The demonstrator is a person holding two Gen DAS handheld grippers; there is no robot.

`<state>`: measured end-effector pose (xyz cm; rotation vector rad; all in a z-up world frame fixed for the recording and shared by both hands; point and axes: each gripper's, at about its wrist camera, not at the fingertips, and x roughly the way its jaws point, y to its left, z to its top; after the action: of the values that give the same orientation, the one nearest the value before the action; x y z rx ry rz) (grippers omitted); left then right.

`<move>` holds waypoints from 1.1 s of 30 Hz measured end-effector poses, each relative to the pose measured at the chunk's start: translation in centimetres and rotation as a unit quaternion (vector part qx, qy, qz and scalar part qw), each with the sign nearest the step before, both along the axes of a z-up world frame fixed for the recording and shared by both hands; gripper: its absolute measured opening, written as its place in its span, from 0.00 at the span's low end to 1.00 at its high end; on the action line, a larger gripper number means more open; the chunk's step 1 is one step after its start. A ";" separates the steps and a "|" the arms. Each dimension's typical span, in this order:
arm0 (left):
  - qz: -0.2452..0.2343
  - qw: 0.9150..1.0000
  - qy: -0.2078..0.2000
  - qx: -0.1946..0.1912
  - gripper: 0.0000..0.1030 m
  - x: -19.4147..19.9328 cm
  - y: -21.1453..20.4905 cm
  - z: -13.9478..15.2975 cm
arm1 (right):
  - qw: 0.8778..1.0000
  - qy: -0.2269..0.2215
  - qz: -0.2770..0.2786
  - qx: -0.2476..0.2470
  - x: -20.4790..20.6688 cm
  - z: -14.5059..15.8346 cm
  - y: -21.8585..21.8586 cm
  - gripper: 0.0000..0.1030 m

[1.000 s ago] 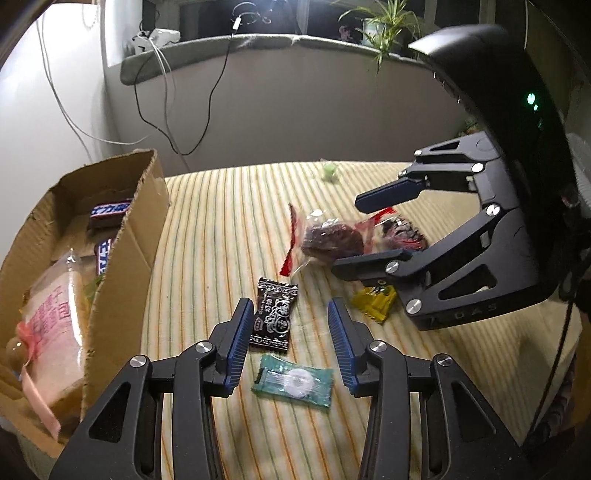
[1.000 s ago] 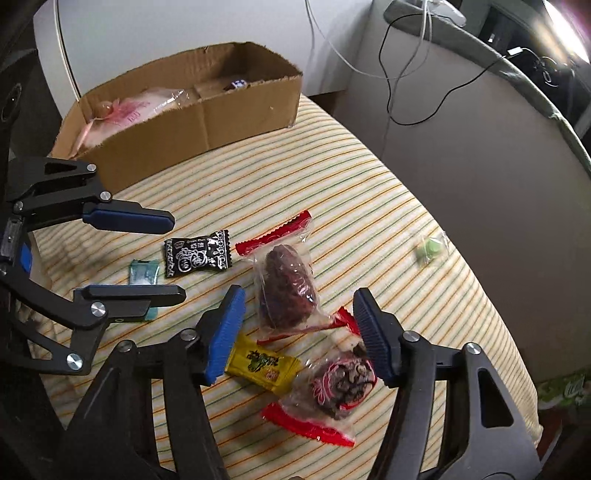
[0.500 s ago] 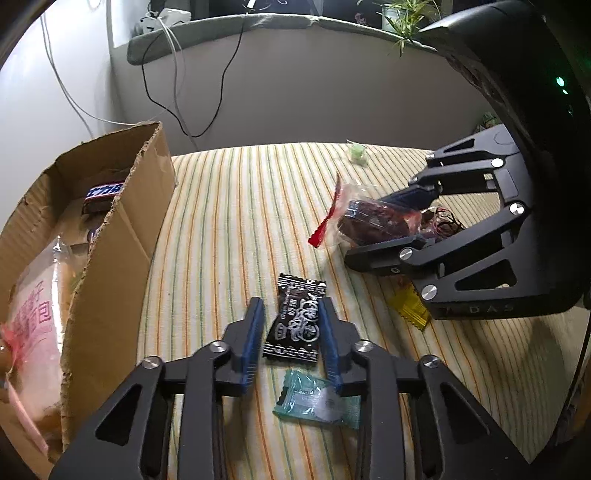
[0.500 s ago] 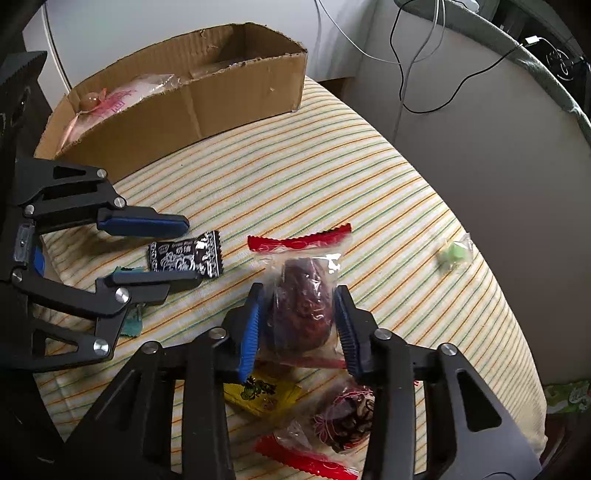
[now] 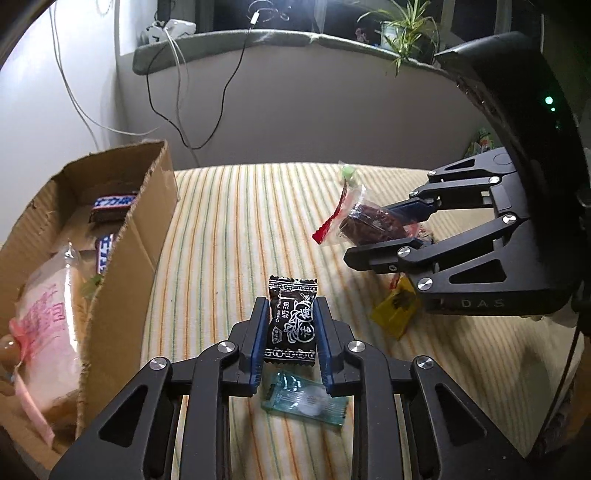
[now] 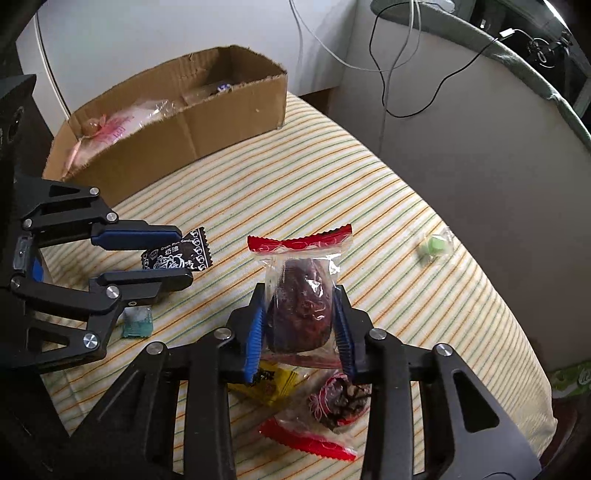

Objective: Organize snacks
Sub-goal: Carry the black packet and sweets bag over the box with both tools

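1. A surface covered with a striped cloth (image 5: 236, 221) is seen below a pale wall, with a grey ledge (image 5: 229, 44) bearing cables and a potted plant (image 5: 402, 26) behind it.
2. At the left edge of the cloth, an open cardboard box (image 5: 147, 229) is placed; a pink-printed clear bag (image 5: 48, 332) and wrapped bars (image 5: 112, 206) are held inside it.
3. In the left wrist view, the left gripper (image 5: 290, 328) is closing, its blue pads pressed against both sides of a black candy wrapper (image 5: 291, 321), which is held upright between them, above the cloth.
4. Just below that wrapper, a teal wrapped sweet (image 5: 306, 398) is left lying on the cloth.
5. Further right, a yellow packet (image 5: 395, 310) is seen on the cloth, partly hidden under the other gripper.
6. The right gripper (image 6: 301, 325) is closing too, clamped on a clear pouch with a dark dried fruit (image 6: 301, 302) and a red sealed edge on top; the pouch is raised off the cloth.
7. Beneath it, a second red-edged pouch (image 6: 332, 410) is lying on the cloth.
8. Well apart, near the far right edge, a small green sweet (image 6: 434, 245) in clear wrap is seen.
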<state>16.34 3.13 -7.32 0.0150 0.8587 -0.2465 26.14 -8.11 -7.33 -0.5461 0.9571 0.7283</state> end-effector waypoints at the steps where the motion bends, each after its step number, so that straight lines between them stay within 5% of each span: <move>1: -0.001 1.000 -0.002 -0.001 0.22 -0.3 -0.1 0.2 | 1.000 -0.003 -0.003 0.003 -0.1 0.3 -0.2 0.34; 19: 0.001 0.998 -0.064 -0.006 0.22 -4.0 0.4 4.6 | 0.997 -0.047 -0.040 0.038 -3.0 5.3 -1.0 0.34; 33: 0.050 0.993 -0.103 -0.018 0.22 -5.8 5.7 7.0 | 0.988 -0.070 -0.090 0.106 -4.4 9.1 1.7 0.34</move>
<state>10.57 8.81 -0.28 -0.0360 0.6465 -0.1626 21.78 -6.42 1.78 -0.3153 0.7755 0.6111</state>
